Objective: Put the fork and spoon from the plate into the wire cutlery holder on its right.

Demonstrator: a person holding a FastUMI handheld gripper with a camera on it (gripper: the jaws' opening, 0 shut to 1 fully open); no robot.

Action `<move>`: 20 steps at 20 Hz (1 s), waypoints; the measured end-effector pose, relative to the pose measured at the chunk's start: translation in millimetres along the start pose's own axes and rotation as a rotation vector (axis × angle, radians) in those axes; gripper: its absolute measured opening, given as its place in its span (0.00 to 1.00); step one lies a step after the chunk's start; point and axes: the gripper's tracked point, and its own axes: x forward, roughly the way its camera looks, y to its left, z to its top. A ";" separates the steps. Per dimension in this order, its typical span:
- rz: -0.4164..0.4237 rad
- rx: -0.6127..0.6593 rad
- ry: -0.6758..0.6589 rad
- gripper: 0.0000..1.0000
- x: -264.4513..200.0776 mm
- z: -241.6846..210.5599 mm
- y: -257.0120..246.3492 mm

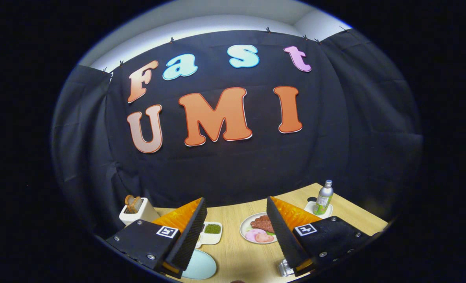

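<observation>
My gripper (pixel 236 200) is open and held high over a wooden table (pixel 236 251), with nothing between its fingers. A pale blue plate (pixel 199 266) lies near me, partly hidden under the left finger (pixel 189 232). What lies on it I cannot tell. A shiny metal object (pixel 284 269), perhaps the wire cutlery holder, peeks out below the right finger (pixel 284 232).
A white toaster (pixel 136 212) with bread stands at the far left by the wall. A small white dish (pixel 211 232) with green filling and a plate of food (pixel 258 230) lie between the fingers. A bottle (pixel 324 198) stands on a white coaster, far right.
</observation>
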 end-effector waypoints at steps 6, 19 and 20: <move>0.126 0.025 0.075 0.93 20.9 -40.6 84.0; 0.242 -0.078 0.699 0.94 15.7 -224.8 175.3; 0.264 -0.077 0.757 0.94 10.1 -240.6 182.7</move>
